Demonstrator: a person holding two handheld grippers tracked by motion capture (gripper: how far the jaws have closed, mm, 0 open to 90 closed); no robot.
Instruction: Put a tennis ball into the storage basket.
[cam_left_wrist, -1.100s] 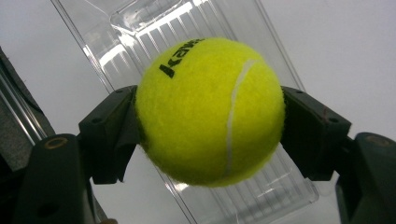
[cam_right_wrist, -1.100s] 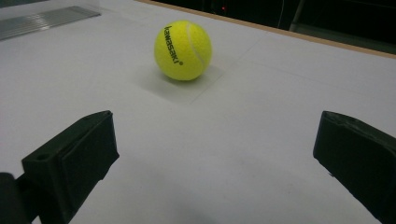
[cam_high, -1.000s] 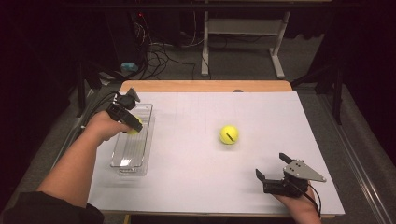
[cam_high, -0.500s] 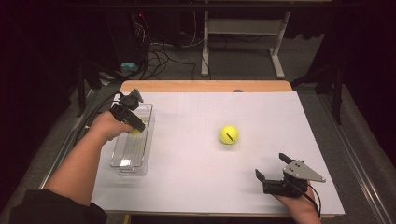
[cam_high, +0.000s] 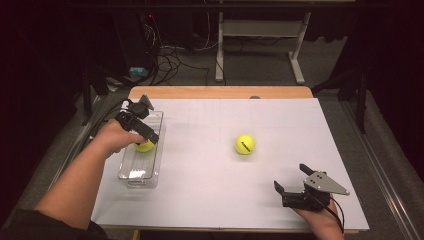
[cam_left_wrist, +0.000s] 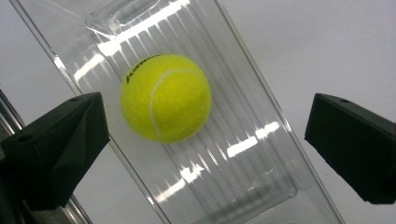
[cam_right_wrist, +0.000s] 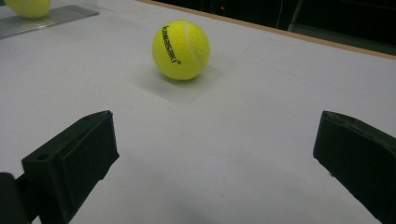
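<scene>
Left gripper (cam_left_wrist: 205, 140) jaws have just been opening, now wide, releasing the tennis ball (cam_left_wrist: 166, 98) into the clear tray (cam_left_wrist: 261, 154). Right gripper (cam_right_wrist: 215, 158), jaws wide, faces the second ball (cam_right_wrist: 181, 49) at 12 o'clock.

In the high view, the left gripper (cam_high: 141, 131) is covering most of the tennis ball (cam_high: 145, 146) lying in the clear tray (cam_high: 131, 172). In the left gripper view, the tray is running off the picture at 12 and 6 o'clock. In the right gripper view, that ball (cam_right_wrist: 28, 7) is being cut at 11 o'clock.
</scene>
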